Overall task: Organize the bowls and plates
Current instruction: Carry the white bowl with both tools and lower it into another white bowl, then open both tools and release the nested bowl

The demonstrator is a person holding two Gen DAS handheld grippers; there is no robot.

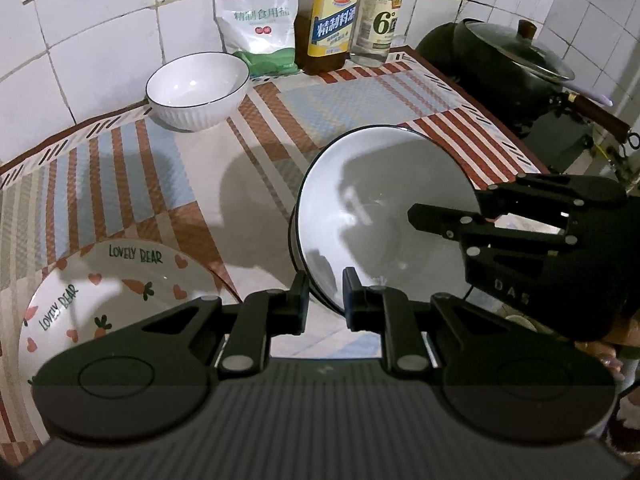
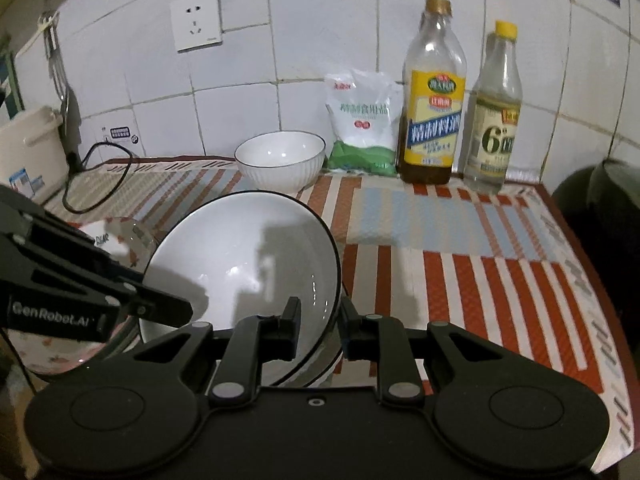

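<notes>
A white bowl with a black rim (image 1: 384, 208) (image 2: 244, 264) is tilted up off the striped mat. My left gripper (image 1: 326, 300) is shut on its near rim. My right gripper (image 2: 318, 328) is shut on the opposite rim; it shows at the right in the left wrist view (image 1: 448, 220). A second white ribbed bowl (image 1: 198, 88) (image 2: 280, 160) stands upright by the back wall. A "Lovely Bear" plate (image 1: 100, 296) (image 2: 120, 236) lies at the left on the mat.
A salt bag (image 1: 260, 20) (image 2: 362, 120), an oil bottle (image 1: 332, 16) (image 2: 434, 92) and a vinegar bottle (image 1: 378, 12) (image 2: 496, 112) stand along the tiled wall. A dark lidded wok (image 1: 516, 60) sits at the right. A black cable (image 2: 100, 176) and a white appliance (image 2: 28, 156) are at the left.
</notes>
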